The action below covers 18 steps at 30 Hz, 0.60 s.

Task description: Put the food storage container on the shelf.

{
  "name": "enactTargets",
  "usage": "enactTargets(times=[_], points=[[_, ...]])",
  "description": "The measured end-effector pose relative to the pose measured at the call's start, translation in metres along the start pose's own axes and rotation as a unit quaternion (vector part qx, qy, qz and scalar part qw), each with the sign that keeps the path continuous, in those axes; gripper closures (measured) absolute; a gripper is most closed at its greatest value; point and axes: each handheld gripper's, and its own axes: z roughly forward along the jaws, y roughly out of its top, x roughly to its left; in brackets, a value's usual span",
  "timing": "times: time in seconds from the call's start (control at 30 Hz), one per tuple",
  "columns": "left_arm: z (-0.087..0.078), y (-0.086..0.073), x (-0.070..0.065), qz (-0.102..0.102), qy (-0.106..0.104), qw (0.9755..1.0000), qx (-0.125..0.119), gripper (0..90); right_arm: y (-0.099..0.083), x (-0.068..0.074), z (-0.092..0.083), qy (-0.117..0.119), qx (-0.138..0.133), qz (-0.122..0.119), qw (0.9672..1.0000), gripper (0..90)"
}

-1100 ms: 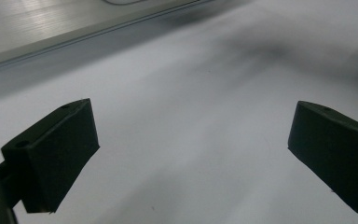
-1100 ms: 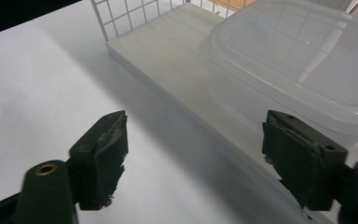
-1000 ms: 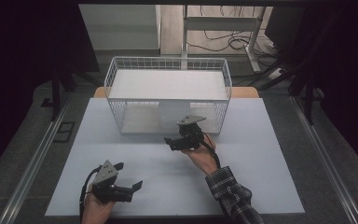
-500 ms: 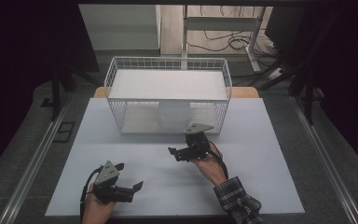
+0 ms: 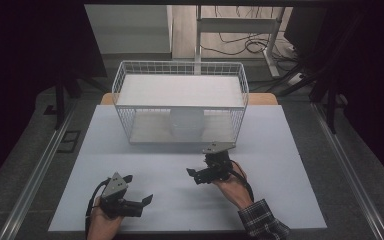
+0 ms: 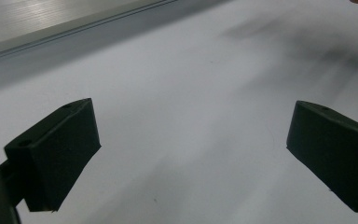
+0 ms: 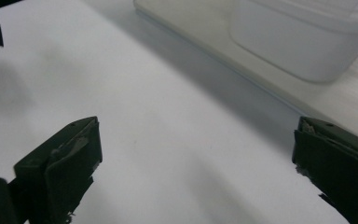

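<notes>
While low over table (image 5: pixel 290 150) | right hand-held gripper (image 5: pixel 192 173) spread, just opened (nothing between) | left hand-held gripper (image 5: pixel 147 200) spread

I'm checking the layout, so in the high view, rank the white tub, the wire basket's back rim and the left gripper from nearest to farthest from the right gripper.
1. White tub: just beyond the right gripper, inside the basket's lower level.
2. Left gripper: to the left, nearer the table's front edge.
3. Wire basket's back rim: farthest, at the table's far side.
</notes>
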Motion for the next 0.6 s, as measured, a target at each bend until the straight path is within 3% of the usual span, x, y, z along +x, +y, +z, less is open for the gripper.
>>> enactTargets(times=[0.6], points=[[0.002,-0.001,0.000,0.011,0.009,0.9999,0.006,1.7,-0.022,0.004,-0.046,-0.029,-0.015,0.012,0.9994,0.0]])
